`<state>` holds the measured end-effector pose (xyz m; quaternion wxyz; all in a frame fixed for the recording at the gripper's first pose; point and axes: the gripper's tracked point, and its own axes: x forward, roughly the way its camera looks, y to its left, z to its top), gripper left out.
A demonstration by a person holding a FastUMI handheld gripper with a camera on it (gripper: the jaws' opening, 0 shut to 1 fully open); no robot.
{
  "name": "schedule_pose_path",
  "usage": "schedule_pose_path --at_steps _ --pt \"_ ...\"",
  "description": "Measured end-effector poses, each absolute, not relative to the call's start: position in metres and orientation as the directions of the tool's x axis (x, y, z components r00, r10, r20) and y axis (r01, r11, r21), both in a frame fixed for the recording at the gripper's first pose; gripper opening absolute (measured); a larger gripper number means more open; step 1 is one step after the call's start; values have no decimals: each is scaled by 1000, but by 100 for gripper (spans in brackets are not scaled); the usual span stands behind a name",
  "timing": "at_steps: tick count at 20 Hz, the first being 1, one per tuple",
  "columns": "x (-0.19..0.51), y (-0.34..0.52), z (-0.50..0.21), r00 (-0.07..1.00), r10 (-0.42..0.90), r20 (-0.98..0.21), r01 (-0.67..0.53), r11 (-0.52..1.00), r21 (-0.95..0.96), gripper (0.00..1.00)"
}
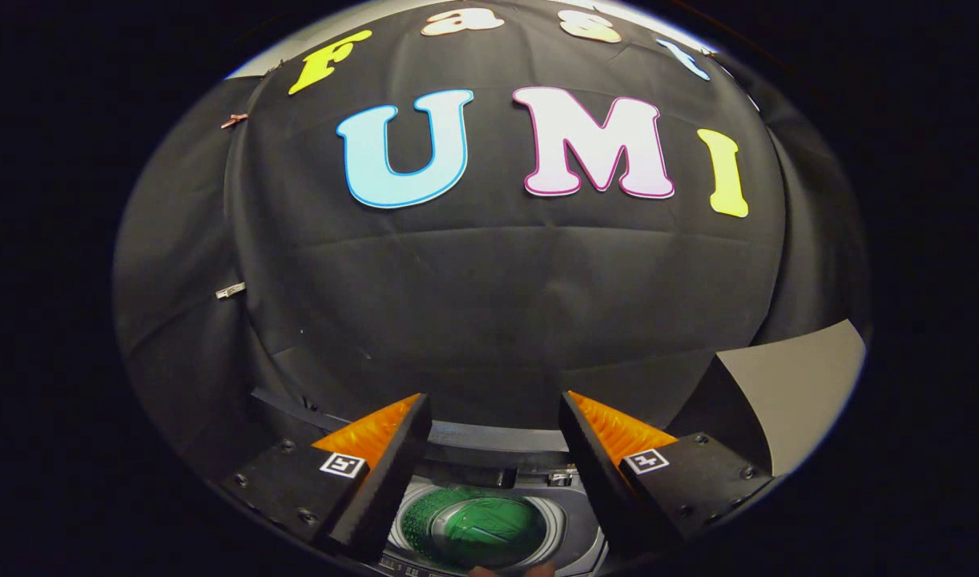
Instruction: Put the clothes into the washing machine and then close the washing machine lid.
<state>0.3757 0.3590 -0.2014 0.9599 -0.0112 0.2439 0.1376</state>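
Observation:
My gripper (493, 413) is open, with nothing between its fingers (381, 481). It hovers high above the washing machine (570, 525), which shows low down between the fingers. The machine's round drum opening (477, 525) faces up and has something green (489, 529) inside it; I cannot tell whether that is cloth or the drum's floor. The raised back rim of the machine (489, 437) curves just beyond the fingertips.
The booth's black cloth wall (489, 304) rises straight ahead beyond the machine. A grey panel (786, 385) stands to the right of the right finger. Small clips (231, 290) pin the cloth on the left.

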Motion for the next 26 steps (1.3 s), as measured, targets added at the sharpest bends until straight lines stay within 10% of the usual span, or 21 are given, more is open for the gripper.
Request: schedule_pose_path --at_steps 14,26 --pt "286 340 -255 802 258 -539 -252 964 87 100" --pt "216 316 -187 904 256 -343 -273 962 -3 100"
